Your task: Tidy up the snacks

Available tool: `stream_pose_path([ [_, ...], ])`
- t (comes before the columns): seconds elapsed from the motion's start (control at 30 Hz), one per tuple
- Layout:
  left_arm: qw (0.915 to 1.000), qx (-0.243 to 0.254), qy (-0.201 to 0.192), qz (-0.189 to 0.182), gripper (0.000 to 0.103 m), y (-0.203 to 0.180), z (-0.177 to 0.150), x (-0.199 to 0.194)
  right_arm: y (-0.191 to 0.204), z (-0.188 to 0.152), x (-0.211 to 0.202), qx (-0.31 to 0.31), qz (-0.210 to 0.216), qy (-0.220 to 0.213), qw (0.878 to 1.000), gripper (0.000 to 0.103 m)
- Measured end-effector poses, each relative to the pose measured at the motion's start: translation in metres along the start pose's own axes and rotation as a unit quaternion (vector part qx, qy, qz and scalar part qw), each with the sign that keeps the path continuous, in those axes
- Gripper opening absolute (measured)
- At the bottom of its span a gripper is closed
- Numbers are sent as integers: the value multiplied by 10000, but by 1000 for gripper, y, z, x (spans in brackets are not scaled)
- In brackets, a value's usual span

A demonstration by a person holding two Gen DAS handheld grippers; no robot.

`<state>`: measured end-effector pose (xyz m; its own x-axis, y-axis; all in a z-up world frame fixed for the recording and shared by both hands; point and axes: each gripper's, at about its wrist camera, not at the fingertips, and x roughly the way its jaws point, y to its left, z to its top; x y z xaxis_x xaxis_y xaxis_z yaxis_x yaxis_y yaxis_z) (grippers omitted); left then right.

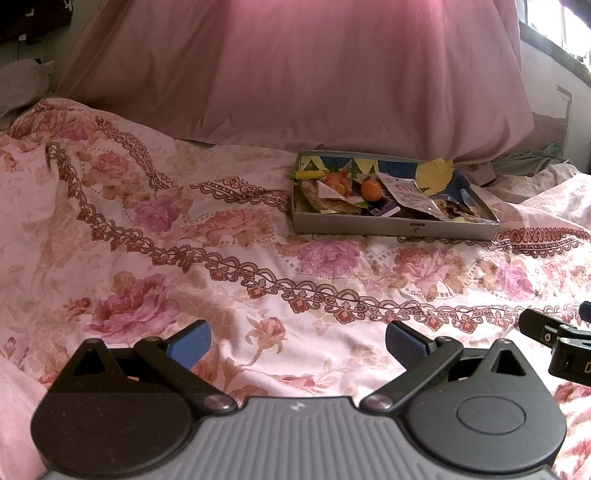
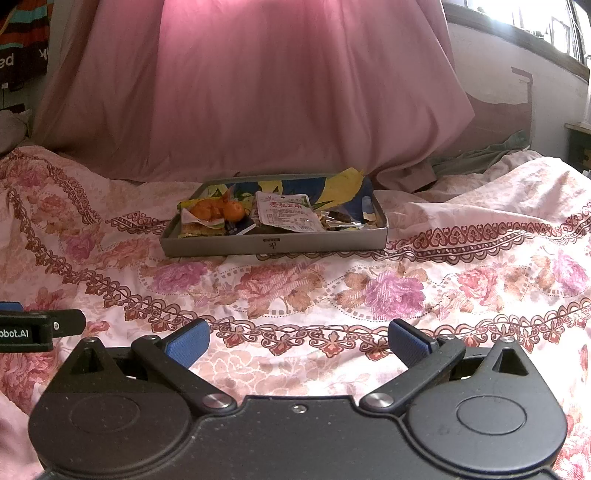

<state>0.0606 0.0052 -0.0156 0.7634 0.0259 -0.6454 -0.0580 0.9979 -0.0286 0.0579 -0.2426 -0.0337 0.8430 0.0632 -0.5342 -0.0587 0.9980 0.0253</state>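
Floral pink bedspread (image 2: 295, 295) carries the snack tray (image 2: 273, 245) before a pink drape (image 2: 258, 92), both tools (image 1: 298, 345) (image 2: 299, 343) spread empty.

Bed w/ pink floral quilt (image 2: 295, 288) in foreground. Behind, big pink draped sheet (image 2: 258, 92). Upper right, bright window (image 2: 535, 22) over scuffed white wall (image 2: 554, 96). Daylight from right.

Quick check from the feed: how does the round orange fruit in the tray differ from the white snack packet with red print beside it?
The orange fruit is round and plain orange; the white snack packet is flat, white and printed in red. The fruit is small and sits toward the tray's left half; the packet is much larger and lies near the middle, propped on other wrappers. Both are inside the grey tray on the floral bedspread, and neither gripper touches them.
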Motion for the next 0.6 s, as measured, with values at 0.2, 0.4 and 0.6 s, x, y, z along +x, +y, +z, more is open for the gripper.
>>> stream_pose_path([
  [0.2,10000,4,4,-5,103,0,-1,1,0,0,0,7,-1,0,10000,102],
  [0.4,9999,-20,118,27,103,1,-2,3,0,0,0,0,-3,14,10000,102],
  [0.6,9998,-96,160,29,103,2,-1,3,0,-3,1,-11,-10,41,10000,102],
])
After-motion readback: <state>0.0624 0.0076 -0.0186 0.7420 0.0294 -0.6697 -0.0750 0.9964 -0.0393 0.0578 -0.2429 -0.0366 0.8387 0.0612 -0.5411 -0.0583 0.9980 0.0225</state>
